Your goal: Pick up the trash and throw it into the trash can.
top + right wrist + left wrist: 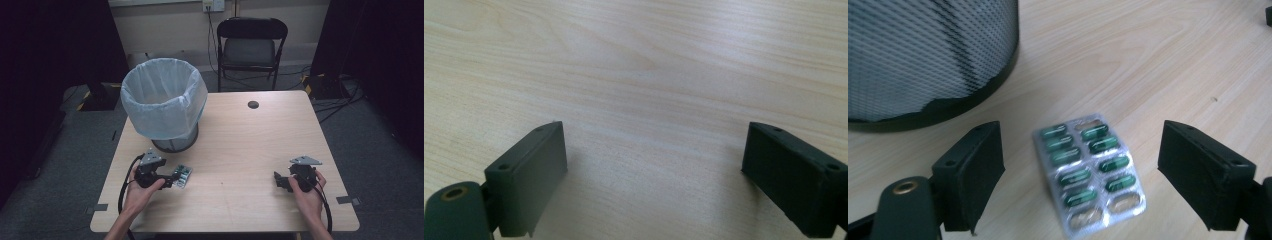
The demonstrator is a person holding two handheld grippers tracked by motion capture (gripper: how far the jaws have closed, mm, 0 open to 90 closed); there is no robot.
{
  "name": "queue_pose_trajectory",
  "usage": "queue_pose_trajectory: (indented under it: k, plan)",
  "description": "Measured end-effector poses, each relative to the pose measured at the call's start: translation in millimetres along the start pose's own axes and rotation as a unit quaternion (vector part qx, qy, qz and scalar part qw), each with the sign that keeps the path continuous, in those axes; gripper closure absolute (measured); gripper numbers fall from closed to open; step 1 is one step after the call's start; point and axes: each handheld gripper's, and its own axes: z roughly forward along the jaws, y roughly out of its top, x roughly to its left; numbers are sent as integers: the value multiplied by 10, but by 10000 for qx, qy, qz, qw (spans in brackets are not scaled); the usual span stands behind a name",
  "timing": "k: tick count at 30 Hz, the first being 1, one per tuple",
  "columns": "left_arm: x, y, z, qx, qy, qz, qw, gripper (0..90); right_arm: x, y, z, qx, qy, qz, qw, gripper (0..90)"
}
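While both my grippers gape empty, the blister pack (1089, 172) lies flat between my left gripper (1080, 175) jaws at frame bottom-centre, long axis running away from them.

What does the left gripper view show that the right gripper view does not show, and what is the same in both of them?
The left gripper view has a blister pack of green capsules lying flat on the table between the open jaws of the left gripper, with some pockets looking empty, and the dark mesh wall and base of the waste bin behind it. The right gripper view has bare wood between the open jaws of the right gripper, with nothing to grasp. Both share the light wooden table and two black jaws held wide apart.
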Motion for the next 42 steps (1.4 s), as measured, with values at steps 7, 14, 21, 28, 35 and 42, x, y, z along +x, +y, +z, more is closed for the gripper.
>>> queue_pose_trajectory:
  k: [7, 14, 21, 28, 35, 42]
  plan:
    - [-46, -43, 228, 186, -16, -84, 9998, 178, -1, 0, 0, 1, 2, -5, 10000, 98]
    - [-97, -54, 415, 423, -86, 89, 9990, 182, -1, 0, -1, 2, 4, -4, 10000, 98]
    - [-130, -87, 486, 574, 189, 280, 9978, 180, -1, 0, -1, 2, 4, -5, 10000, 98]
    - [-112, -90, 449, 503, 200, 254, 9982, 324, -1, 0, -1, 2, 3, -5, 10000, 98]
    - [-103, -88, 446, 513, 168, 271, 9982, 340, -1, 0, -1, 2, 3, -5, 10000, 98]
    - [-53, -94, 393, 479, 90, 120, 9987, 341, -1, 0, -1, 2, 3, -4, 10000, 98]
